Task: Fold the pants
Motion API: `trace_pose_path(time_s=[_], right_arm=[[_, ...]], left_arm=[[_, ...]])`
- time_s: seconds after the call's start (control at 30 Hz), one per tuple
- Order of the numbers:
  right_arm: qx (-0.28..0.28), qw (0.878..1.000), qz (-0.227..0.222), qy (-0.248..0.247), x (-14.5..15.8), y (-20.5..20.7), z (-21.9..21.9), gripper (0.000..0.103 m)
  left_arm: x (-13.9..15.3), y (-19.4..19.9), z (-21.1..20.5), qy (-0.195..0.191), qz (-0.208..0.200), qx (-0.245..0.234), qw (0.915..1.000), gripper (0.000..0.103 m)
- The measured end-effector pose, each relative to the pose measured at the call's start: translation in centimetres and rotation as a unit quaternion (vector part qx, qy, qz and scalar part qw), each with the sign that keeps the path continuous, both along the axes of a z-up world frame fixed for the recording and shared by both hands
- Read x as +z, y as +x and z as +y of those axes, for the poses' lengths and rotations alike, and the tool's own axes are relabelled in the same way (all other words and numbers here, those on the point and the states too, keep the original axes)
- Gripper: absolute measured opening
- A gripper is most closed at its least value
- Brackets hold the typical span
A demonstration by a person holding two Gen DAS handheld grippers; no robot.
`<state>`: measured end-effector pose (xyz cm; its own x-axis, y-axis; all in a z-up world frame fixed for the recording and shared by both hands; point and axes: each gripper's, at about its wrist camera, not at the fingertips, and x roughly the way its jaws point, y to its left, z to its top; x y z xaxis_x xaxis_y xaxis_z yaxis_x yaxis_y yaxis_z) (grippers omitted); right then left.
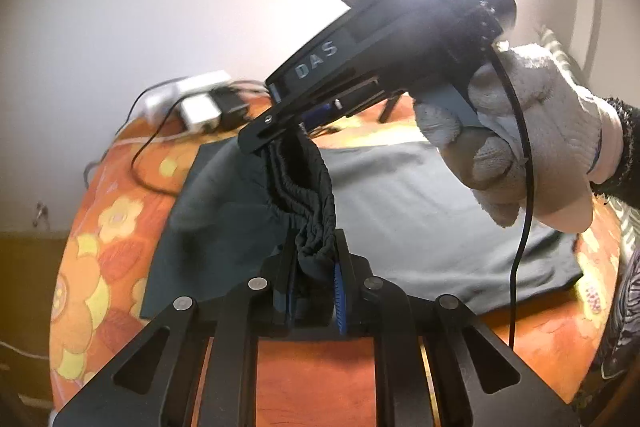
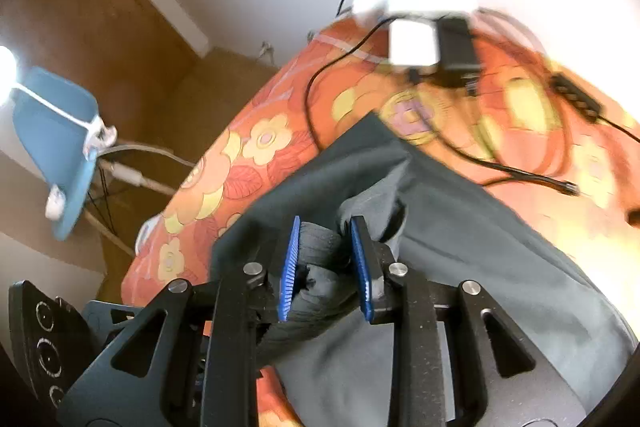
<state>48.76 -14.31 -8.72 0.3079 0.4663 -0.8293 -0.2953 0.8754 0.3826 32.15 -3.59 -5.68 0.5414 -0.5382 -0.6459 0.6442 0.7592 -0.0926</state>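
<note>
Dark grey-green pants lie spread on a table under an orange flowered cloth. Their gathered elastic waistband is lifted off the table and hangs between both grippers. My left gripper is shut on its near end. My right gripper, held by a white-gloved hand, grips the far end from above. In the right wrist view the blue pads of the right gripper press on bunched waistband cloth, with the rest of the pants below.
White power adapters and black cables lie at the table's far end, also seen as adapters in the left wrist view. A blue chair stands on the wooden floor beside the table. Strong light glares at upper right.
</note>
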Motion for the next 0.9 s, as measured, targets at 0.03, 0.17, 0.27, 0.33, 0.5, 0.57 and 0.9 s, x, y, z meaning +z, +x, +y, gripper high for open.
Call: trace_pose_path(time_s=[0.03,0.17,0.27,0.33,0.5,0.57,0.9], right_arm=[[-0.007,1.0,-0.004,0.01,0.6,-0.6,-1.2,0.026],[-0.037,0.999,-0.013,0.034,2.5,-2.8,-5.8,0.026],[-0.059,0.997,-0.017,0.043,3.5,-4.5,-9.0,0.026],[-0.072,0.996,-0.021,0.045,3.9,-5.6,-10.9,0.026],[-0.11,0.992,-0.025,0.062,4.5,-8.6,-17.3,0.026],[-0.123,0.99,-0.022,0.07,4.5,-9.7,-19.8,0.026],[-0.182,0.98,-0.022,0.083,4.6,-15.2,-31.7,0.026]], left_arm=[[0.4,-0.1,-0.5,0.0,0.0,-0.005,1.0,0.013],[1.3,-1.3,-4.1,0.01,-0.002,-0.036,0.9993,0.013],[1.5,-2.6,-7.1,0.013,0.003,-0.059,0.9982,0.013],[1.6,-3.2,-9.2,0.016,0.004,-0.075,0.997,0.013],[2.2,-5.8,-14.6,0.005,0.012,-0.11,0.9938,0.013],[2.2,-6.4,-16.6,-0.002,0.018,-0.123,0.9923,0.013],[1.9,-9.5,-26.6,-0.005,0.032,-0.19,0.9813,0.013]])
